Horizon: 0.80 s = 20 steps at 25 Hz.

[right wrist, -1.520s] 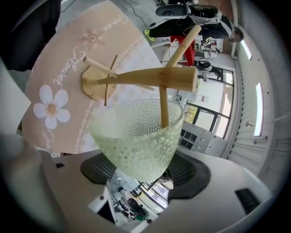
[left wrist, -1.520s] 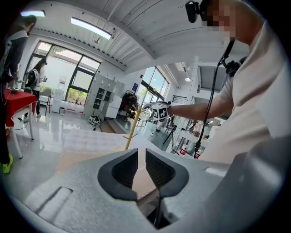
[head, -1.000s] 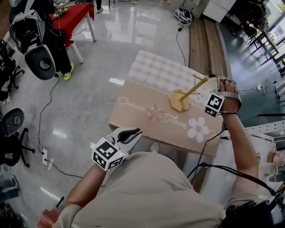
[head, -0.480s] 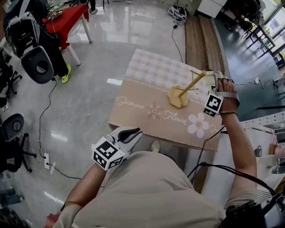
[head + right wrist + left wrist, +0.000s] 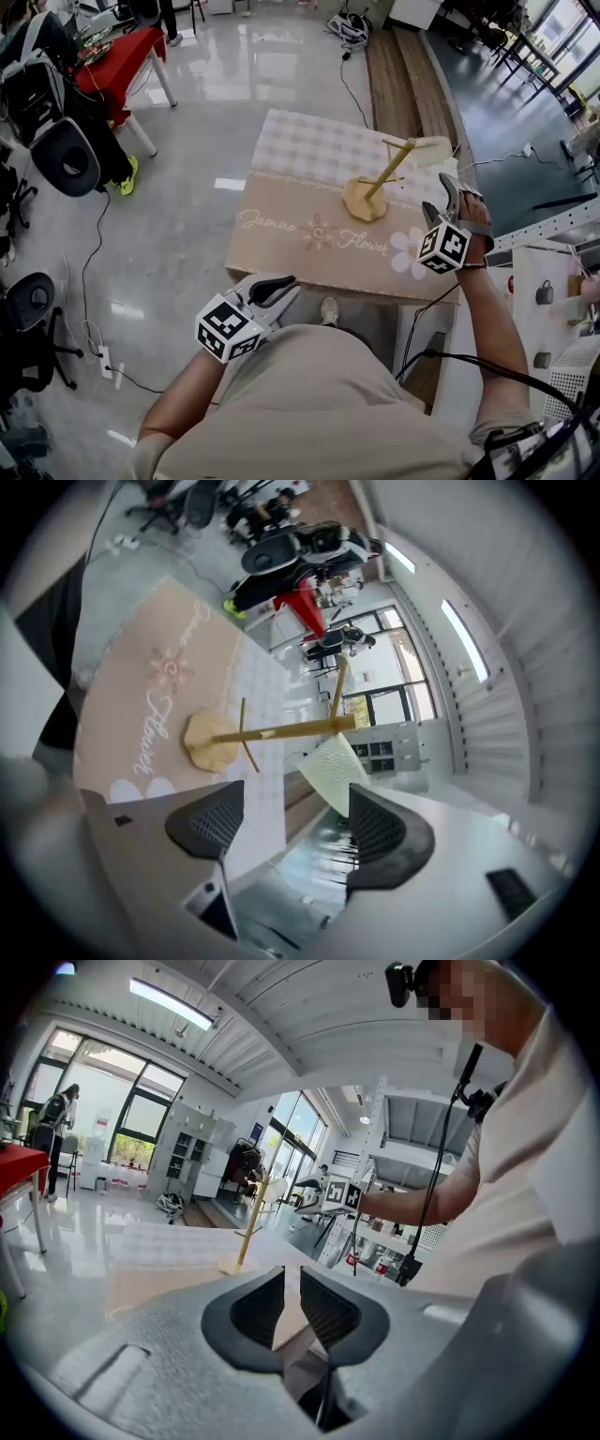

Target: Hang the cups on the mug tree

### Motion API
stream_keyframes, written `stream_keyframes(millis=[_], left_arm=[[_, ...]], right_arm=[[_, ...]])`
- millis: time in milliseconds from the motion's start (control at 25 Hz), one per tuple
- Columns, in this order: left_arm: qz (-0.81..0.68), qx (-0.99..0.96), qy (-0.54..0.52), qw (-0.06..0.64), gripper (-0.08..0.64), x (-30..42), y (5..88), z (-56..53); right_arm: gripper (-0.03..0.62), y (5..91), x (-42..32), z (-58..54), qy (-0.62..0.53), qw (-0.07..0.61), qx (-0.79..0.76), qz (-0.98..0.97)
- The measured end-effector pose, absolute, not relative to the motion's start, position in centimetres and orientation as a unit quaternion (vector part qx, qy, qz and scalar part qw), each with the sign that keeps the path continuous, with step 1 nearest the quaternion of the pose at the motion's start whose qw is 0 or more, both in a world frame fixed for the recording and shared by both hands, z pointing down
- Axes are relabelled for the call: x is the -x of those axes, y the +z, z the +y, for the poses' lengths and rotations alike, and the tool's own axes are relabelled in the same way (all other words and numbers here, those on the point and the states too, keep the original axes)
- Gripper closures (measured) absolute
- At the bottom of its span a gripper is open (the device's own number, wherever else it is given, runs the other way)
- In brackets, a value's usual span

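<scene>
1. The mug tree [image 5: 367,198] stood toward the far right of the cloth-covered counter [image 5: 300,187], its pole upright on a round base.
2. One pale, textured cup [image 5: 328,766] sat against the top of the pole and appeared to hang from an upper peg. The hooking point itself could not be made out. No other cup was seen on the counter.
3. The right gripper [image 5: 441,199] was just to the right of the tree, over the counter's right edge. Its jaws were spread wide and released, with nothing pressed between the pads.
4. The cup lay ahead of the right jaws, on the tree side and apart from both pads. The pole ran crosswise in the right gripper view, so the jaw opening lay roughly along the pole's long axis.
5. The left gripper [image 5: 272,289] was off the counter's near edge, well apart from the tree. Its jaws were drawn in to a narrow gap and empty.
6. Judgement: the right hand was much nearer the cup. Any further move at the tree falls to it, and a careless sweep could knock the cup off its peg.
</scene>
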<state>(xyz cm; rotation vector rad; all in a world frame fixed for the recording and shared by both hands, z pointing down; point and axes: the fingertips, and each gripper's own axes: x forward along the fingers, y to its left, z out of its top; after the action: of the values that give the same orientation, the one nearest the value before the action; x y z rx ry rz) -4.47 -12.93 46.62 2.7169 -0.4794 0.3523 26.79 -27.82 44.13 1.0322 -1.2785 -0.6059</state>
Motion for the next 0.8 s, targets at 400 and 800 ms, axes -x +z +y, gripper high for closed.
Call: stream_keyframes(millis=[400,800], left_arm=[[-0.117,-0.963,0.114,0.213,0.523,5.3,45.7,-10.4],[-0.032,-0.968,0.122,0.217,0.525,4.2,45.8,-6.8]], right_arm=[[0.393,50.0,-18.3,-14.6,0.052,0.363,-0.535,-0.761],[0.571,53.2,-6.8,-3.9,0.223,0.162,-0.491,-0.827]])
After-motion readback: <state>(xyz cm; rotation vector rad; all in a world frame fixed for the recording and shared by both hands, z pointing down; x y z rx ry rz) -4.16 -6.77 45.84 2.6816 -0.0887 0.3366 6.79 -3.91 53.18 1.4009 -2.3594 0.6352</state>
